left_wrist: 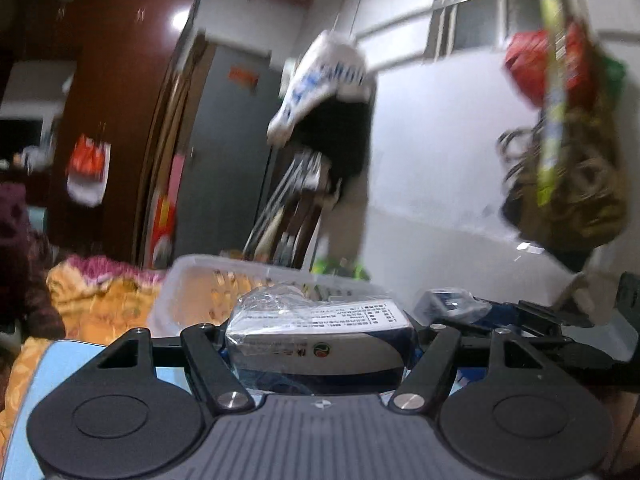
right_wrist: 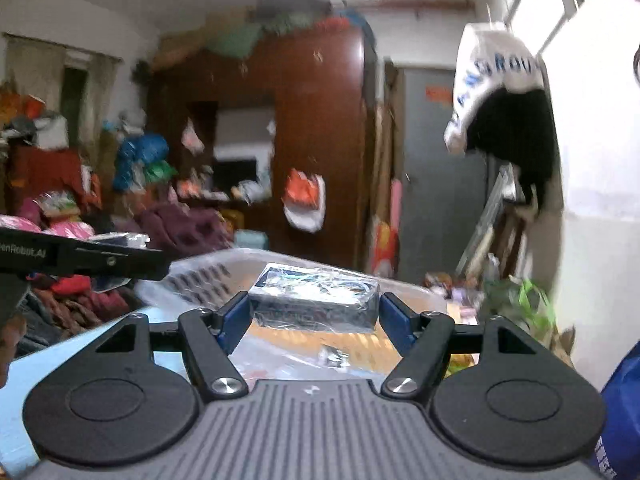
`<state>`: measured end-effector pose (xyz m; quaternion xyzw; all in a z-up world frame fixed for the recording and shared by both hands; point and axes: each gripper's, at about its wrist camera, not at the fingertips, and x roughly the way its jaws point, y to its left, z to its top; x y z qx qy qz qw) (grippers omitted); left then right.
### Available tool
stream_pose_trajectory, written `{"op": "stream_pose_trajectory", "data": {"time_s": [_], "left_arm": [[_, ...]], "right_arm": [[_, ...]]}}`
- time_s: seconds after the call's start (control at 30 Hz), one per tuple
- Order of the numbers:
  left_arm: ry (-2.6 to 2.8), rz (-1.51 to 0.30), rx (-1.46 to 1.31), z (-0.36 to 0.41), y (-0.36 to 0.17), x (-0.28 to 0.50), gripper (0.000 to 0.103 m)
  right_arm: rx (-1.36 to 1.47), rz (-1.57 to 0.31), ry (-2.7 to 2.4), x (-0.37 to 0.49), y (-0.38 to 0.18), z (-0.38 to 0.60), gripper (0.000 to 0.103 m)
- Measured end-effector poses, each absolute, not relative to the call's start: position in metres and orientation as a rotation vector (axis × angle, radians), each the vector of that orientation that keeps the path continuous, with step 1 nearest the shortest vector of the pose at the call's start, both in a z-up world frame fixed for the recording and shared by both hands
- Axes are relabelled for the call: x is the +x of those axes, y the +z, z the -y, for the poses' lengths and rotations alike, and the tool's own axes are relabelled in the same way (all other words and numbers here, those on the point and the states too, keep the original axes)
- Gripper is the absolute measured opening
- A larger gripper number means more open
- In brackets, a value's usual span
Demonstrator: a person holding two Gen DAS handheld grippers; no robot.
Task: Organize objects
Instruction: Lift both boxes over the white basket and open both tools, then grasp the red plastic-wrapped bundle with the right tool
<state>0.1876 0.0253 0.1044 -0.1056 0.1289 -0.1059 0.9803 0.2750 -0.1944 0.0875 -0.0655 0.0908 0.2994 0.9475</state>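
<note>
My left gripper is shut on a cellophane-wrapped white and dark blue box, held in the air in front of a clear plastic basket. My right gripper is shut on a dark wrapped box with a printed top, held above the same basket. The right gripper with its box also shows at the right of the left wrist view. The left gripper's black arm shows at the left of the right wrist view. The views are motion-blurred.
A light blue surface lies under the grippers. An orange floral blanket lies left of the basket. A brown wardrobe, grey door, hanging bags and piled clothes surround the area. A white wall stands at right.
</note>
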Motion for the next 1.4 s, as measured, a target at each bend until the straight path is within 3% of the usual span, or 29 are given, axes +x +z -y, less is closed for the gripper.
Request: {"op": "stream_pose_trajectory", "data": {"time_s": [0.33,0.4,0.43,0.47,0.63,0.83,0.93,1.07,1.23,1.4], "left_arm": [[-0.104,-0.338,-0.203,-0.023,0.095,0.249,0.077],[-0.092,-0.347,-0.207,-0.024,0.095,0.254,0.096],[-0.085,-0.346,-0.203,-0.025,0.094,0.252,0.096],[-0.070,-0.341,-0.193,-0.025,0.095,0.248,0.096],[-0.052,-0.247,-0.169,-0.028,0.086,0.180,0.097],[-0.125,-0.225,-0.117,-0.013,0.023,0.072,0.097],[-0.148,-0.202,-0.087,-0.003,0.003,0.037,0.097],[-0.163,-0.205,-0.008,0.011,-0.004,0.035,0.097],[-0.178,-0.249,-0.002,0.017,-0.022,0.044,0.096],[-0.153,-0.279,0.007,0.019,-0.035,0.049,0.096]], "right_arm": [[-0.100,-0.237,0.624,0.299,0.078,0.198,0.075],[-0.089,-0.234,0.630,0.295,0.081,0.201,0.093],[-0.079,-0.217,0.608,0.288,0.082,0.206,0.103],[-0.058,-0.195,0.591,0.280,0.082,0.213,0.103],[0.075,-0.213,0.635,0.217,0.047,0.260,0.103],[0.040,-0.257,0.664,0.158,-0.026,0.284,0.103],[0.013,-0.250,0.689,0.154,-0.034,0.278,0.096],[-0.045,-0.272,0.663,0.164,-0.028,0.261,0.085],[-0.044,-0.324,0.682,0.172,-0.037,0.256,0.083],[-0.046,-0.302,0.701,0.162,-0.042,0.258,0.073]]}}
